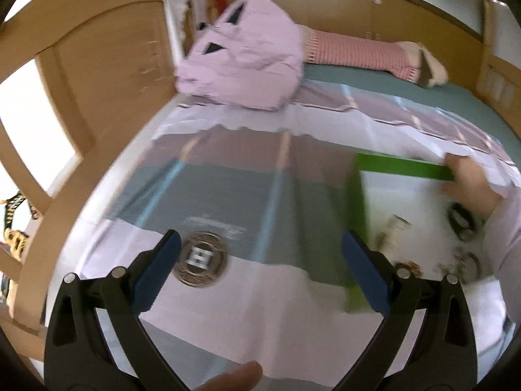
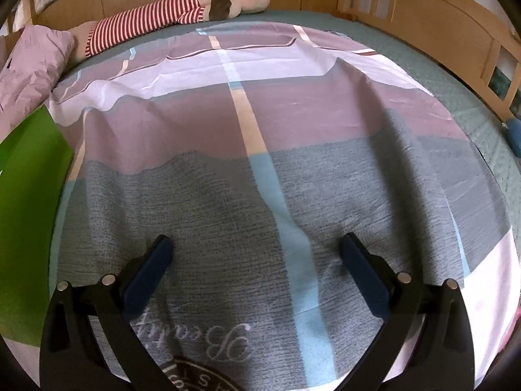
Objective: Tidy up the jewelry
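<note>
Green box (image 1: 358, 215) lay open on striped bedsheet (image 1: 260, 293), jewelry (image 1: 407, 265) scattered inside, bare hand (image 1: 469, 179) at far rim. Left gripper (image 1: 260, 270) gaped wide, empty; right gripper (image 2: 257, 270) likewise. Advice: approach one piece low, pinch gently.

left gripper (image 1: 257, 244): blue-padded jaws wide apart, nothing between
green-walled white-floored box (image 1: 403, 166): right, bare hand (image 1: 469, 179) on rim
jewelry pieces (image 1: 407, 264): blurred, inside box
striped bedsheet (image 1: 247, 176): underneath

Green-walled box (image 1: 403, 166), white inside, open on bedspread; blurry jewelry pcs (image 1: 462, 221) scattered inside, incl dark ring-shaped one.
</note>
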### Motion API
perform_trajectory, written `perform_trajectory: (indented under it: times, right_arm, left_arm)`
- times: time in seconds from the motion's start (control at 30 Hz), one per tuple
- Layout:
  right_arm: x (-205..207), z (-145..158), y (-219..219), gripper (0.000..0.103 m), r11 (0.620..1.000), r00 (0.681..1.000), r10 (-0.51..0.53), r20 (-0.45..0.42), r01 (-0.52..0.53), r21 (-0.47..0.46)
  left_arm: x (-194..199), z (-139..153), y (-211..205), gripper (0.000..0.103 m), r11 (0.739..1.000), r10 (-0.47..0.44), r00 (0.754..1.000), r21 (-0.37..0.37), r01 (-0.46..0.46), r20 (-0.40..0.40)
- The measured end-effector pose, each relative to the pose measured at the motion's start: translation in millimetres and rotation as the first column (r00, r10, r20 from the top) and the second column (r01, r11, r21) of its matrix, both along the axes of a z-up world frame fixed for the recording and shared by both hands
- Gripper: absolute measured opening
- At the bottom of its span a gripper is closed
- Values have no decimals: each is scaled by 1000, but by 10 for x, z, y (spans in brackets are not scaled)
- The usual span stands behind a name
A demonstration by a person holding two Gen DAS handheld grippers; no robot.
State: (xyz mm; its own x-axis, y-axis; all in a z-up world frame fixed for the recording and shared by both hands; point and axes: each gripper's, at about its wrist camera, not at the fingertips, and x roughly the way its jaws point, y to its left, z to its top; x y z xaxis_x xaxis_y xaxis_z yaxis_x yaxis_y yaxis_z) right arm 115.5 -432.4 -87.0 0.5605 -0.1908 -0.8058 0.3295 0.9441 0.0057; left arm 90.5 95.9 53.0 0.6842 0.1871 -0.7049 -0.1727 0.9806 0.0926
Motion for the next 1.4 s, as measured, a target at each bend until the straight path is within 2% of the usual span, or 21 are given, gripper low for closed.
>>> perform_trajectory:
  times: [0.07,0.17,0.57,0.8,1.4]
  right_arm:
    - [-23,-1,-2,102,1000,1000,0,3,0,7]
    - [-14,-1,9,102,1000,1000,1,0,-1,-1]
    - [-20,-4,13,102,1000,1000,0,4,0,0]
    - [-20,-6,15,102,1000,1000,-1,3,1,-2]
    - [-18,-4,15,102,1000,1000,-1,3,1,-3]
  left_arm:
    - [25,14,111,100,999,40,999,-9,-40,4]
    - [21,52,205,100,997,52,999,-58,-51,12]
    - [-116,214,179,100,996,62,996,-74,-57,65]
    - [-173,301,346,100,990,107,990,-101,-97,92]
    - [-150,282,324,100,992,94,992,-86,-86,85]
